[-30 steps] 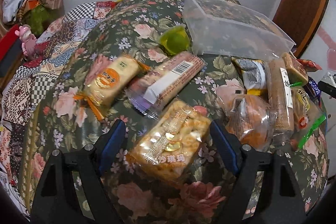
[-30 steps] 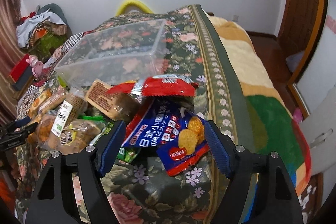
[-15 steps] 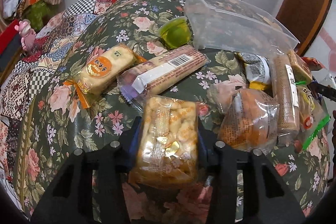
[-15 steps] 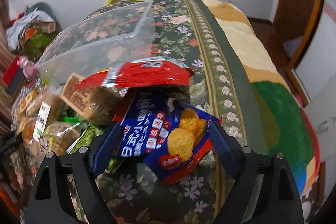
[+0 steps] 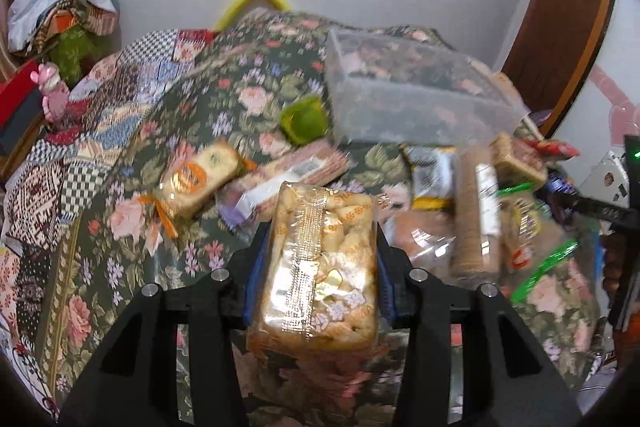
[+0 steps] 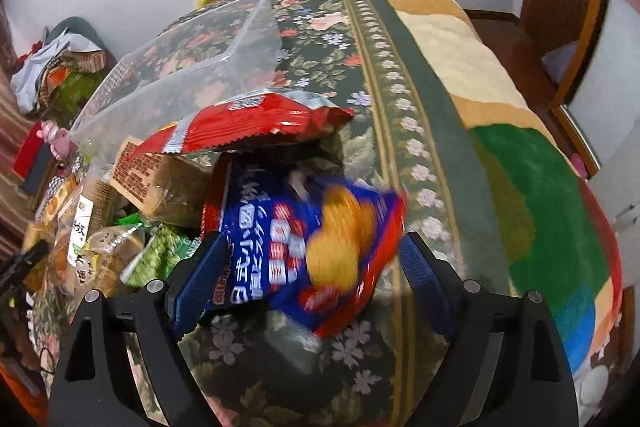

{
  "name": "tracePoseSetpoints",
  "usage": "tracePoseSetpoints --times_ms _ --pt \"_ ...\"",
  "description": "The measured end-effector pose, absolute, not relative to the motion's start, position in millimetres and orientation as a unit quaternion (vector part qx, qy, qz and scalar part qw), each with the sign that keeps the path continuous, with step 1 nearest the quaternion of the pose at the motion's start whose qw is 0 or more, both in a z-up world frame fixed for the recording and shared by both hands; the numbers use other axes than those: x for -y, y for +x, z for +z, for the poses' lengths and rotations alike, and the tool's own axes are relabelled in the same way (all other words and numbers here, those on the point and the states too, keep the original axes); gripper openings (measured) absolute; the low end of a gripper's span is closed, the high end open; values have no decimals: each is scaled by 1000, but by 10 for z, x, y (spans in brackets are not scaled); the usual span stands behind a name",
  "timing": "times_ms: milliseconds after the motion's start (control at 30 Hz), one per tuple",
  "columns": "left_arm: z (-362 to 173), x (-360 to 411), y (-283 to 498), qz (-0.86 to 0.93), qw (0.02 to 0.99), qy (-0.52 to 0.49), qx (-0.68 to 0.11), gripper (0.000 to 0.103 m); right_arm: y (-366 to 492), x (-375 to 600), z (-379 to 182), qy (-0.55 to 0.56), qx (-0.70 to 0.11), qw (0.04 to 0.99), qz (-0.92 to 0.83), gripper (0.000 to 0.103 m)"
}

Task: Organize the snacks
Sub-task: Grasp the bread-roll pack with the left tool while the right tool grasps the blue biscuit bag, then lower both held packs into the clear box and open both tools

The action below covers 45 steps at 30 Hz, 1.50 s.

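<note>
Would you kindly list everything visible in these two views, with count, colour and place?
clear plastic box: 1, see-through, far side of the bedspread, empty as far as visible
puffed snack pack: 1, golden, clamped in the left gripper
blue cracker bag: 1, blue and red, between the right gripper's fingers
red packet: 1, red, atop the pile by the box
orange-label pack: 1, cream, left on the bedspread
wafer pack: 1, pink-brown, beside it
green cup: 1, green, left of the box
floral bedspread: 1, dark green
left gripper: black, blue pads, shut
right gripper: black, blue pads, open
</note>
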<state>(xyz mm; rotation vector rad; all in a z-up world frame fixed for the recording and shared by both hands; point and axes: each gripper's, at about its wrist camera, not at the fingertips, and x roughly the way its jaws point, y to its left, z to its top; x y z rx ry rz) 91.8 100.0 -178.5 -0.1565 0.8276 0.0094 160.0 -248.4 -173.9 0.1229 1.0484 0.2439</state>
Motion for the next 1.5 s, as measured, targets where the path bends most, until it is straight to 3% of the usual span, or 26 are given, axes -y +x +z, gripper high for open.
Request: tracePoseSetpoints --times_ms 200,267,300,333,467,1133,1500 --pt "-1530 -855 903 -9 924 -68 -377 45 1661 2434 -1802 51 -495 857 132 88" --pt "-1457 -803 915 -13 926 -67 -370 45 1657 2402 -1789 55 -492 855 153 61" --pt "-1419 -776 922 -15 928 -67 -366 45 1652 2398 -1785 61 -494 853 159 56" --pt "-1374 -745 933 -18 930 -66 -361 45 1649 2391 -1783 67 -497 849 165 45" --pt "-1234 -641 977 -27 936 -64 -345 45 1575 2371 -1690 58 -486 857 160 36" --pt "-675 -340 1417 -50 953 -58 -293 45 1474 2253 -767 45 -366 908 198 33" --pt "-666 -324 2029 -38 951 -50 -304 45 1880 1830 -697 37 -345 910 226 33"
